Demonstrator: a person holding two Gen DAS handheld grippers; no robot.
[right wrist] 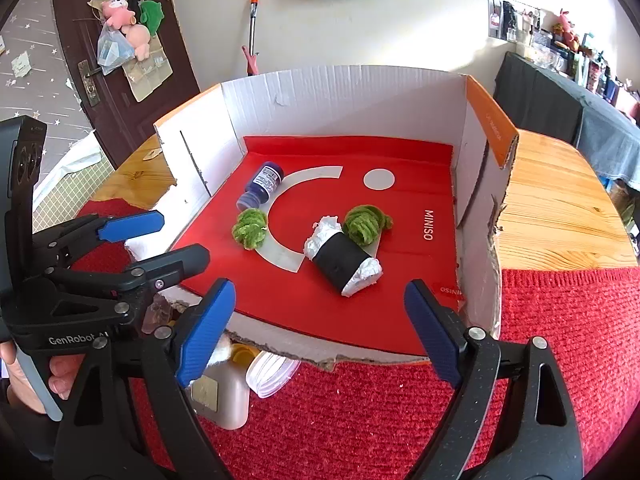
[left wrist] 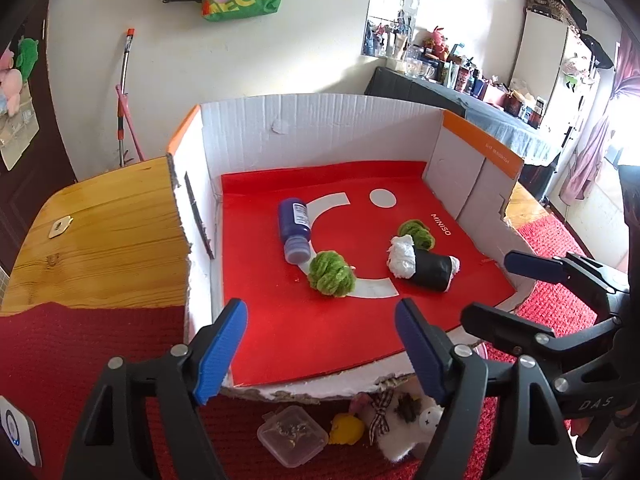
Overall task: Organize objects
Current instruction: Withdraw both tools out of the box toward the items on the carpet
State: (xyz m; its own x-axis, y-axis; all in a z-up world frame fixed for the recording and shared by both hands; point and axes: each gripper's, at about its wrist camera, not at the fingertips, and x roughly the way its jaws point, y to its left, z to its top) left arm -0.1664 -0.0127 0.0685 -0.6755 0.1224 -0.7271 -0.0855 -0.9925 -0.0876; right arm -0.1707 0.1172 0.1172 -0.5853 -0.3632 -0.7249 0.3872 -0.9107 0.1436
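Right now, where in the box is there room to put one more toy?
Bare spots: the red mat at the torn front edge, and the back strip behind the white dot. The middle is crowded: blue bottle, two green pom-poms, black-and-white roll.

My right tongs (right wrist: 320, 316) gape wide with nothing between them, above the near edge of the cardboard box (right wrist: 344, 88). Inside lie a blue bottle (right wrist: 262, 186), two green yarn balls (right wrist: 250, 229) and a black-wrapped roll (right wrist: 344, 262).
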